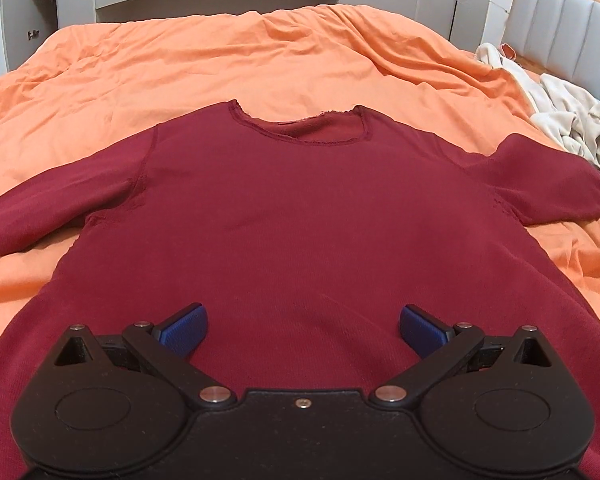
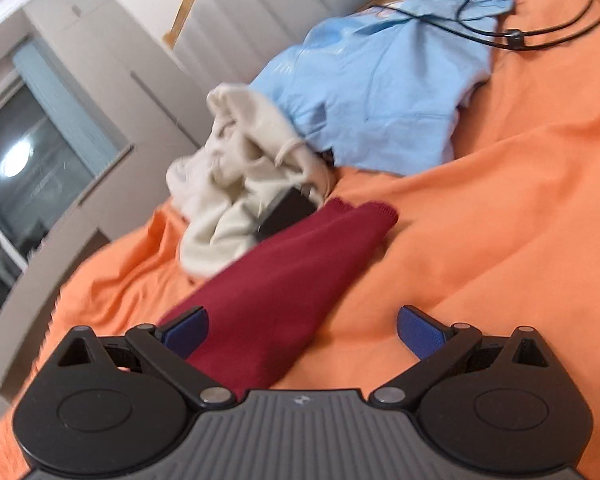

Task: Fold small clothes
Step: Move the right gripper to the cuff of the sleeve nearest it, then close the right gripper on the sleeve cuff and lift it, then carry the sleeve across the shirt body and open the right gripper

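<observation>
The room light is even and soft with weak shadows, both pictures bend at the edges, and the right wrist view is motion-blurred, with a lamp reflection in the window (image 2: 32, 168).

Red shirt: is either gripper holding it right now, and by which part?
Neither. The red shirt lies flat on the bed; left gripper and right gripper both have open jaws above it.
</observation>
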`<state>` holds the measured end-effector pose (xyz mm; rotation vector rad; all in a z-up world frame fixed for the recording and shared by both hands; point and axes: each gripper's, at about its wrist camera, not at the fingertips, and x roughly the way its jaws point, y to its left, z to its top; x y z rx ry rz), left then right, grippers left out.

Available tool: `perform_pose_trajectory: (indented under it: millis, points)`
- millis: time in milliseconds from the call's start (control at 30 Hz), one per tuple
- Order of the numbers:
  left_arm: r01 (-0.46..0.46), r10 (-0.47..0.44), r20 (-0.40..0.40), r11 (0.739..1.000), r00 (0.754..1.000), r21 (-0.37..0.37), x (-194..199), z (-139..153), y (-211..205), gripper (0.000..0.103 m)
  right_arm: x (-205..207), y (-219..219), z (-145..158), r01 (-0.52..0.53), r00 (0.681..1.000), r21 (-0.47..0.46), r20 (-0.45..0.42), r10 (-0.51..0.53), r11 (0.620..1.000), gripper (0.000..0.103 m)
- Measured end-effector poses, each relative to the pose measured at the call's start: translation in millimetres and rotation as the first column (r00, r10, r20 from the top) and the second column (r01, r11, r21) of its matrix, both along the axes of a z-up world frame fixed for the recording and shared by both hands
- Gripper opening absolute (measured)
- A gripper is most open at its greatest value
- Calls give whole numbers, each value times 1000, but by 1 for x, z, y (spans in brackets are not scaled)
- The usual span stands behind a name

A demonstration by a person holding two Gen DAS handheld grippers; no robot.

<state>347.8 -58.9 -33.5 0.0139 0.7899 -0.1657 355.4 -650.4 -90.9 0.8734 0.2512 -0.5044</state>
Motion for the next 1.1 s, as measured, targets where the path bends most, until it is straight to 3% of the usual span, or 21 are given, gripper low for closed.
perform_pose_trajectory:
  millis: [100, 200, 267, 333, 400, 433, 667, 767, 933, 1100]
  points:
    - [2, -2, -2, 1000, 1000, 5, 0, -1, -1, 102, 4, -7, 0, 21, 1000, -18, 17, -21, 1000, 97]
    - [2, -2, -3, 1000, 1000, 6, 1, -1, -2, 102, 10, -10, -3, 45, 999, -29, -2, -46, 999, 84]
    - [2, -2, -3, 1000, 1000, 6, 1, -1, -2, 102, 12, -12, -4, 67, 998, -33, -19, -67, 997, 68]
    - [2, -2, -3, 1000, 1000, 5, 1, -1, -2, 102, 10, -13, -3, 88, 996, -41, -24, -89, 995, 30]
    - [1, -1, -3, 1000, 1000, 5, 1, -1, -1, 102, 8, -13, -1, 91, 996, -52, -13, -92, 994, 12]
    - [1, -1, -3, 1000, 1000, 4, 1, -1, -1, 102, 8, -13, 1, 83, 997, -67, -7, -83, 994, 8]
    - [-8, 9, 27, 999, 1000, -44, 1, 10, 5, 102, 9, 25, 57, 9, 999, -291, 32, 0, 957, 6]
    - [-14, 18, 61, 998, 998, -62, 0, 21, 11, 102, 10, 60, 92, -45, 994, -404, 71, 81, 914, 6]
    - [-41, 50, 137, 997, 989, -66, -1, 41, 23, 102, 25, 145, 144, -202, 956, -580, 60, 288, 789, 6]
    - [-99, 115, 213, 992, 970, -83, -2, 59, 41, 102, 39, 244, 172, -358, 868, -687, 4, 496, 632, 6]
